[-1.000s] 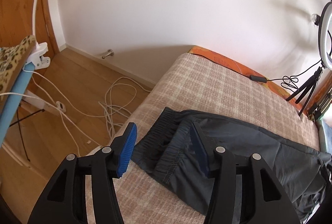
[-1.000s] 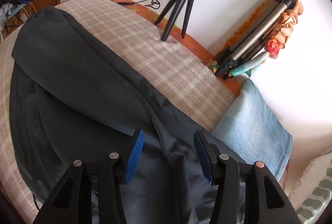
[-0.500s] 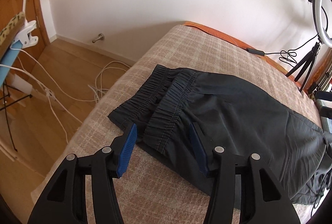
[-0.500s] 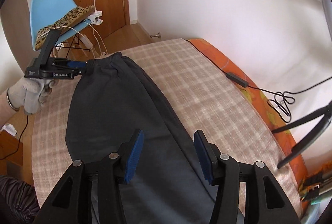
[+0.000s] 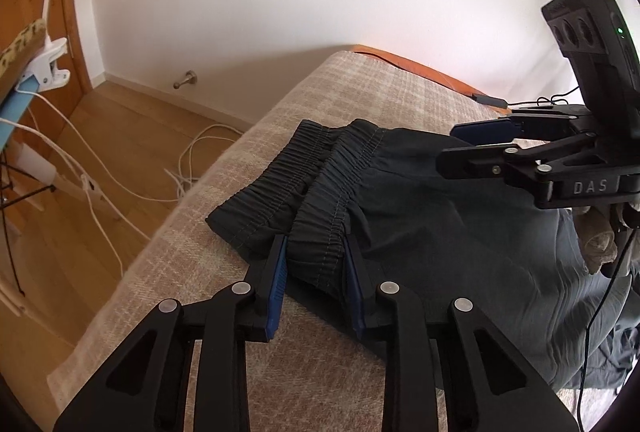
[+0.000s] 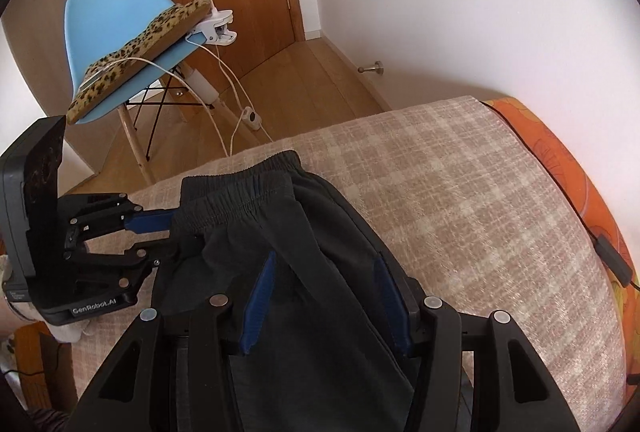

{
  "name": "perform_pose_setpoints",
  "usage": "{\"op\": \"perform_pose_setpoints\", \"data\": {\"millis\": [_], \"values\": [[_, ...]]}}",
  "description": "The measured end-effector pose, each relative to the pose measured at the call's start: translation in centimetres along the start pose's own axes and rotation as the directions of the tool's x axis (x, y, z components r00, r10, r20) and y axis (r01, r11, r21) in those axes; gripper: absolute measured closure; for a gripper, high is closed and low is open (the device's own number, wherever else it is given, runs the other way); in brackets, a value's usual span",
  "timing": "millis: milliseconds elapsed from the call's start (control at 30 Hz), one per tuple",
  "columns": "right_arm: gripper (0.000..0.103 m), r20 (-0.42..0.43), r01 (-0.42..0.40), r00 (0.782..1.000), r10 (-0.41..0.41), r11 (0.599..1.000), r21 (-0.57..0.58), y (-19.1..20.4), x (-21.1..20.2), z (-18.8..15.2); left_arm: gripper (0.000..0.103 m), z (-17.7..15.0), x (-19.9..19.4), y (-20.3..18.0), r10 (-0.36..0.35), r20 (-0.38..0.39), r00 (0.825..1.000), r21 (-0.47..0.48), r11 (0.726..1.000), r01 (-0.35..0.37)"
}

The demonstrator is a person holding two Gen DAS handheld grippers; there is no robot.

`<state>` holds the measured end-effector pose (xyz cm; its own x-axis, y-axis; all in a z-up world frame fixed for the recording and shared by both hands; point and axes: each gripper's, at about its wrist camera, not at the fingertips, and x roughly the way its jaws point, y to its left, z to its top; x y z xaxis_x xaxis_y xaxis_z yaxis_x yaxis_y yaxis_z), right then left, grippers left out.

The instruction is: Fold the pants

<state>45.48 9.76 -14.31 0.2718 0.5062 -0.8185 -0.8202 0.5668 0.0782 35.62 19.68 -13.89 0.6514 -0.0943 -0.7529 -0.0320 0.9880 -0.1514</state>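
Observation:
Dark grey pants (image 5: pixel 420 216) lie on a beige checked bedspread (image 5: pixel 400 96), their elastic waistband (image 5: pixel 320 188) towards the bed's end. My left gripper (image 5: pixel 316 264) is open with its blue pads either side of the near waistband corner; in the right wrist view (image 6: pixel 168 232) it reaches that corner from the left. My right gripper (image 6: pixel 326 268) is open over the pants just behind the waistband (image 6: pixel 240 188), fabric between its jaws. In the left wrist view the right gripper (image 5: pixel 476 144) hovers over the far side of the pants.
A blue chair (image 6: pixel 120 32) with a leopard cushion and clip lamp stands on the wooden floor by the door. White cables (image 5: pixel 100 188) trail on the floor. An orange sheet (image 6: pixel 580 172) edges the bed by the wall, with a black cable (image 6: pixel 612 256).
My left gripper moved forward, and its pads now sit either side of the waistband corner. My right gripper travelled up the pants to just behind the waistband.

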Motion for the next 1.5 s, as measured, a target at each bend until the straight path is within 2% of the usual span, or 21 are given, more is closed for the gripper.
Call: {"op": "perform_pose_setpoints", "data": {"millis": [33,67,100,200,333,433,533,567,600,733,767,800,867,967,1067,1167,1333,1500], "values": [[0.051,-0.012,-0.004,1.000,0.004,1.000,-0.009,0.1,0.8,0.4,0.079,-0.1,-0.2,-0.2,0.006,0.008,1.000,0.016,1.000,-0.006],[0.066,-0.024,-0.012,1.000,0.012,1.000,-0.023,0.5,1.3,0.6,0.079,0.0,-0.3,-0.5,0.014,0.016,1.000,0.034,0.999,-0.014],[0.090,-0.033,-0.023,0.999,0.022,0.999,-0.038,0.8,1.6,0.6,0.079,0.0,-0.5,-0.7,0.023,0.025,0.999,0.051,0.998,-0.024],[0.101,-0.020,0.031,0.999,-0.033,0.997,-0.071,1.6,1.6,1.1,0.080,0.6,-1.0,-0.8,0.025,0.044,0.999,0.065,0.997,-0.028],[0.102,0.026,0.045,0.999,-0.043,0.996,-0.077,1.8,1.2,3.0,0.080,2.2,-1.4,0.1,0.051,0.064,0.997,0.064,0.996,-0.055],[0.102,0.007,0.086,0.996,-0.086,0.993,-0.083,1.8,2.8,4.4,0.080,2.9,0.4,1.3,0.025,-0.011,1.000,0.035,0.999,-0.025],[0.102,-0.035,0.111,0.993,-0.116,0.985,-0.130,2.2,4.6,4.5,0.071,3.1,0.7,3.1,0.005,-0.035,0.999,-0.035,0.999,-0.007],[0.102,-0.042,0.118,0.991,-0.124,0.984,-0.133,2.2,5.0,4.4,0.057,3.2,0.3,3.9,-0.001,-0.025,1.000,-0.074,0.997,-0.001],[0.102,-0.049,0.122,0.990,-0.129,0.984,-0.126,2.0,5.4,4.3,0.047,3.2,-0.1,4.6,-0.010,-0.010,1.000,-0.108,0.994,0.009],[0.099,-0.046,0.145,0.988,-0.150,0.984,-0.106,1.6,6.1,4.2,0.046,3.0,0.0,6.1,-0.043,-0.045,0.998,-0.173,0.984,0.035],[0.097,-0.042,0.143,0.988,-0.148,0.985,-0.098,1.6,5.9,4.2,0.045,2.9,0.3,6.1,-0.057,-0.061,0.997,-0.194,0.980,0.044],[0.084,-0.040,0.141,0.989,-0.145,0.986,-0.091,1.5,5.7,4.3,0.044,2.7,0.6,6.3,-0.078,-0.075,0.994,-0.217,0.974,0.060],[0.068,-0.025,0.164,0.986,-0.167,0.983,-0.087,1.6,4.9,4.4,0.043,2.5,1.1,6.5,-0.110,-0.089,0.990,-0.261,0.962,0.083],[0.068,0.006,0.159,0.987,-0.159,0.984,-0.080,1.7,2.0,3.9,0.043,2.4,2.0,6.2,-0.114,-0.100,0.988,-0.290,0.954,0.080],[0.064,0.051,0.160,0.986,-0.157,0.985,-0.067,1.6,-2.7,2.4,0.043,2.6,1.1,5.7,-0.042,-0.068,0.997,-0.267,0.964,0.023],[0.054,0.087,0.188,0.979,-0.183,0.981,-0.053,1.3,-8.0,-0.2,0.043,3.0,-0.4,4.7,-0.007,-0.037,0.999,-0.220,0.975,-0.001],[0.053,0.108,0.252,0.961,-0.254,0.967,0.037,0.3,-16.3,-5.5,0.043,3.4,-3.2,1.1,0.022,0.004,1.000,-0.076,0.997,-0.022],[0.052,0.128,0.326,0.930,-0.344,0.934,0.145,0.3,-24.8,-12.2,0.043,4.2,-6.9,-3.1,0.005,0.053,0.999,0.077,0.997,-0.009]]}}
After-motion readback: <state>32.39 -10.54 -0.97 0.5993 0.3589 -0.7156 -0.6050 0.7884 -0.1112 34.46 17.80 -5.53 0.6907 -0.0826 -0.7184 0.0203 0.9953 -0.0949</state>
